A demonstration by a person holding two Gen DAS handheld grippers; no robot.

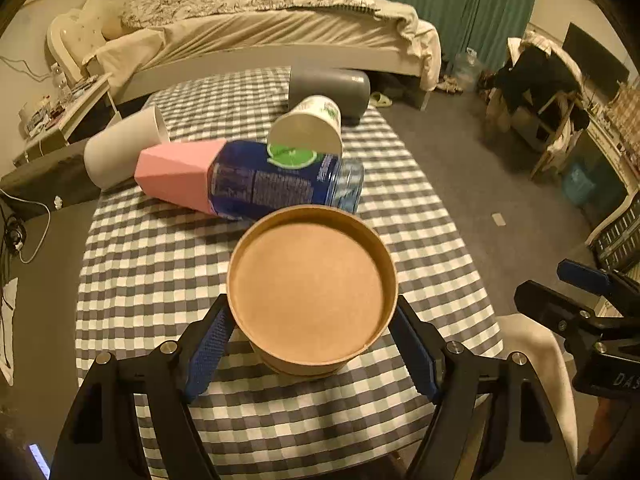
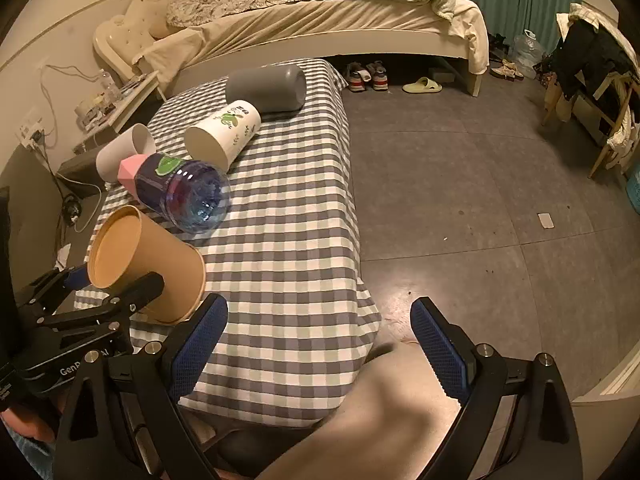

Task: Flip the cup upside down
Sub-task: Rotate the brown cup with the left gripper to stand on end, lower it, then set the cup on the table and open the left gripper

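A brown paper cup [image 1: 308,292] is between the fingers of my left gripper [image 1: 312,344], its flat base facing the camera. In the right wrist view the brown cup [image 2: 148,264] is tilted, base up and to the left, its rim low near the checked tablecloth [image 2: 280,240]. The left gripper's blue pads [image 1: 208,352] press its sides. My right gripper [image 2: 316,352] is open and empty, over the table's near right corner. It also shows at the right edge of the left wrist view [image 1: 592,308].
On the table lie a blue plastic bottle [image 1: 280,180] in a pink cup [image 1: 176,174], a white cup [image 1: 120,148], a printed paper cup [image 1: 308,126] and a grey cup [image 1: 332,88]. Behind are a bed [image 2: 320,28] and a chair [image 2: 588,64] with clothes.
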